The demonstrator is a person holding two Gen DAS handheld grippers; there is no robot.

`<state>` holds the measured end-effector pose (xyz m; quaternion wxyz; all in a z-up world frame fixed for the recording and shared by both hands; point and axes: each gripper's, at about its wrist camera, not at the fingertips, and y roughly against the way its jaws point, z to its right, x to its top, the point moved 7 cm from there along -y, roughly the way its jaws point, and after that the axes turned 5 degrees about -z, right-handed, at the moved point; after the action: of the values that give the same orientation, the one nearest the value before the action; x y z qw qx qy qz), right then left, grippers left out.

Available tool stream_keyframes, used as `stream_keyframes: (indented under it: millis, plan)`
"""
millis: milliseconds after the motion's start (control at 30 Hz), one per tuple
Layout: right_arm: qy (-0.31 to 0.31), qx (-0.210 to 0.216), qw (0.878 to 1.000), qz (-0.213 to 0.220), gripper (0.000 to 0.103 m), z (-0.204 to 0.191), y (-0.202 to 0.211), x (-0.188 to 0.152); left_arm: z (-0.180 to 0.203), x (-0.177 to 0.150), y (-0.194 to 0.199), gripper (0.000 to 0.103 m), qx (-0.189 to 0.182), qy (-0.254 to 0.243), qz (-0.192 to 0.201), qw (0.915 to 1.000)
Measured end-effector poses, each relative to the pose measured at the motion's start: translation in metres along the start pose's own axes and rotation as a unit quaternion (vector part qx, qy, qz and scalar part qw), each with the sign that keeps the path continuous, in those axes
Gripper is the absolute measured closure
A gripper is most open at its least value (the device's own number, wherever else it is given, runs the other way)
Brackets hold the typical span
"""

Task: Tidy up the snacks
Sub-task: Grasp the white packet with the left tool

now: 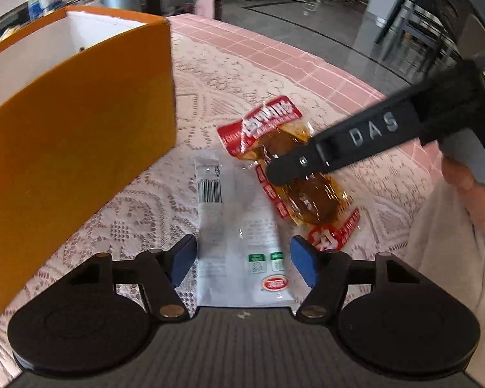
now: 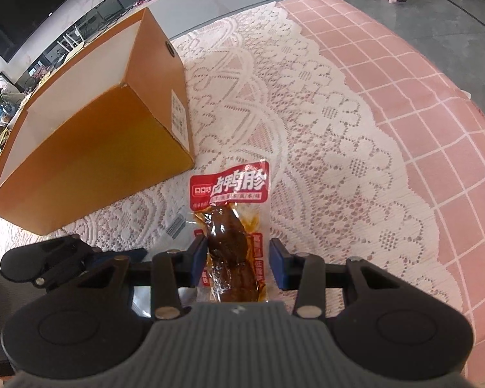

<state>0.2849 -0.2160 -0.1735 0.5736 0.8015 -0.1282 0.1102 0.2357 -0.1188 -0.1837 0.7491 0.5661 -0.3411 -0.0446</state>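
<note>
A white snack packet with a barcode lies on the lace cloth between the open jaws of my left gripper. A red and clear packet of brown braised meat lies to its right; it also shows in the right wrist view. My right gripper is open with its blue pads either side of that packet, the left pad close to it. Its black finger crosses over the packet in the left wrist view. An open orange box stands at the left, also in the right wrist view.
The table has a white lace cloth over a pink checked cloth. The table edge curves at the right. The left gripper's body sits low left in the right wrist view. Chairs and a bin stand beyond.
</note>
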Motion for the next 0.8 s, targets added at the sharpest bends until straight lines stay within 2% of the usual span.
stream_keyframes:
  millis: [167, 333, 567, 700, 767, 800]
  plan:
    - [0.002, -0.005, 1.0, -0.01, 0.063, -0.001, -0.004, 0.0, -0.001, 0.004, -0.003, 0.026, 0.019, 0.03, 0.014, 0.9993]
    - [-0.006, -0.012, 1.0, -0.018, 0.062, 0.001, -0.007, -0.001, 0.006, 0.004, -0.005, 0.024, 0.049, 0.012, 0.011, 0.9986]
    - [0.01, -0.026, 0.999, -0.027, 0.061, -0.002, -0.011, -0.002, 0.009, 0.005, -0.009, 0.023, 0.07, 0.009, 0.01, 0.9974]
    - [0.024, -0.025, 0.999, -0.032, 0.052, -0.006, -0.013, -0.003, 0.011, 0.004, -0.009, 0.021, 0.075, 0.009, 0.007, 0.9971]
    - [0.036, -0.034, 0.998, -0.031, 0.053, -0.009, -0.013, -0.004, 0.01, 0.004, -0.009, 0.021, 0.074, 0.011, 0.008, 0.9971]
    - [0.039, -0.038, 0.998, -0.031, 0.058, -0.01, -0.013, -0.004, 0.01, 0.003, -0.009, 0.021, 0.075, 0.01, 0.007, 0.9971]
